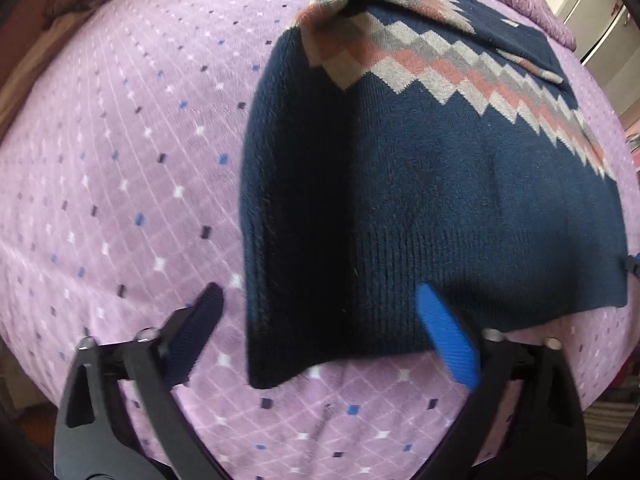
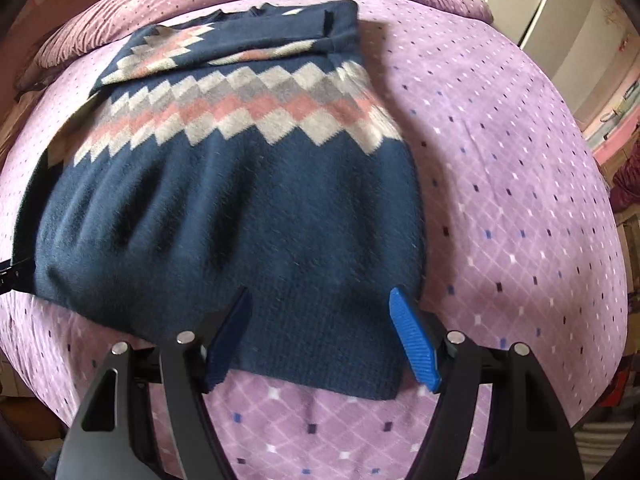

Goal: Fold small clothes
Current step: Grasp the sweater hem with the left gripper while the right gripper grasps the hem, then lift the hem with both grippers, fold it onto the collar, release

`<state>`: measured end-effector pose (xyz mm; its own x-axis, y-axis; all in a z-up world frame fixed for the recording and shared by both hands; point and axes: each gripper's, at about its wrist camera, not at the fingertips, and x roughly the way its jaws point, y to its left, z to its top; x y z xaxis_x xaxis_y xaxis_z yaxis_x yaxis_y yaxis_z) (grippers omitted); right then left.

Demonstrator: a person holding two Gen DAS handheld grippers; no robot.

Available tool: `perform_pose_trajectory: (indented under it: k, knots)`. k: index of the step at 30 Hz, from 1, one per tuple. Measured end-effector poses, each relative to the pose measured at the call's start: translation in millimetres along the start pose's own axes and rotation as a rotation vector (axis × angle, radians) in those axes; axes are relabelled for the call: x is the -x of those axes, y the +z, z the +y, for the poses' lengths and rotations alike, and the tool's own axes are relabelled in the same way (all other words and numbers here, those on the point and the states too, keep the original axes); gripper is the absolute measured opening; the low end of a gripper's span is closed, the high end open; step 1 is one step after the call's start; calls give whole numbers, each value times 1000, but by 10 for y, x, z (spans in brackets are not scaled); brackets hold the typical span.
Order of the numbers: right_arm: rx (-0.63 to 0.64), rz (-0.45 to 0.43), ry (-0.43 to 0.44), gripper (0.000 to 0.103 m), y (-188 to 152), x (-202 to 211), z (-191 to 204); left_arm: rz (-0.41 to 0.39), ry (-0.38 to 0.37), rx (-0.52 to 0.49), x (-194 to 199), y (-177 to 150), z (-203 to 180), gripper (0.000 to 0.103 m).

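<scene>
- Sweater (image 2: pixel 240 200) is lying flat on the bed (image 2: pixel 500 160), its hem edge reaching in between the jaws of both grippers, with the sleeves already lying folded across the patterned chest at the far end.
- Left gripper (image 1: pixel 320 312) is hovering at the hem corner on its side; its jaws are standing wide apart, one blue finger (image 1: pixel 444 332) over the knit, the dark one over bare bedspread just beside the sweater's side edge.
- Right gripper (image 2: pixel 320 312) is sitting over the opposite hem corner, jaws likewise spread and holding nothing, with the hem strip passing between them.
- Judging by this, the sleeves-in stage is looking finished and the step in hand is taking hold of the hem for the bottom-to-top fold.
- Next move is calling for both pairs of jaws to be closing on the hem corners through both knit layers, then lifting together and carrying the hem toward the collar evenly.
- Collar end is running out of the left view's top edge, and motion blur is softening the folded sleeve there.
- Whether either lower finger is already sliding under the fabric is hard to tell.
- Dark band along the sweater's left side may be a fold or a shadow; I cannot tell which.
</scene>
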<state>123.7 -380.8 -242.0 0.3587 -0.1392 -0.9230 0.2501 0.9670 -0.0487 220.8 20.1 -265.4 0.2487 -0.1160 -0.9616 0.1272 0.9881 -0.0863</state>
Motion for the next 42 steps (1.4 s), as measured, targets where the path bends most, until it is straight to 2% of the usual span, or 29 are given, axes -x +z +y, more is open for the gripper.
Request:
perform_pose_trajectory:
  k: [1, 2, 3, 5, 6, 10, 14, 21, 24, 26, 28, 36, 42]
  knots:
    - [-4, 2, -1, 71, -8, -2, -24, 10, -13, 5, -21, 0, 6, 70]
    - [-12, 3, -3, 71, -30, 2, -58, 25, -25, 12, -52, 6, 18, 63]
    - [-19, 6, -1, 71, -47, 2, -86, 30, -31, 17, -67, 10, 27, 63]
    - [-32, 21, 2, 71, -98, -15, -143, 30, -43, 20, -74, 26, 38, 47]
    - [-37, 28, -2, 71, -127, -28, -172, 37, -58, 18, -77, 31, 38, 42]
    - [-70, 50, -2, 71, -222, -69, -283, 45, -32, -20, -44, 43, -13, 26]
    - [-106, 76, 11, 71, -268, -178, -366, 56, -33, -5, -19, 79, 58, 11]
    - [-179, 116, 52, 70, -287, -371, -425, 69, -35, -21, 17, 121, 61, 9]
    - [-227, 134, 89, 54, -297, -419, -456, 74, -42, -23, 23, 130, 76, 9]
    - [-230, 148, 117, 31, -284, -431, -437, 83, -59, 5, 18, 143, 140, 8]
    - [-221, 153, 119, 16, -255, -424, -394, 81, -70, 29, 30, 167, 193, 8]
    - [-236, 143, 152, 10, -130, -258, -385, 64, -71, 19, 163, 240, 192, 8]
    - [-206, 46, 196, 10, 241, 167, -375, -8, -79, 2, 416, 578, 132, 8]
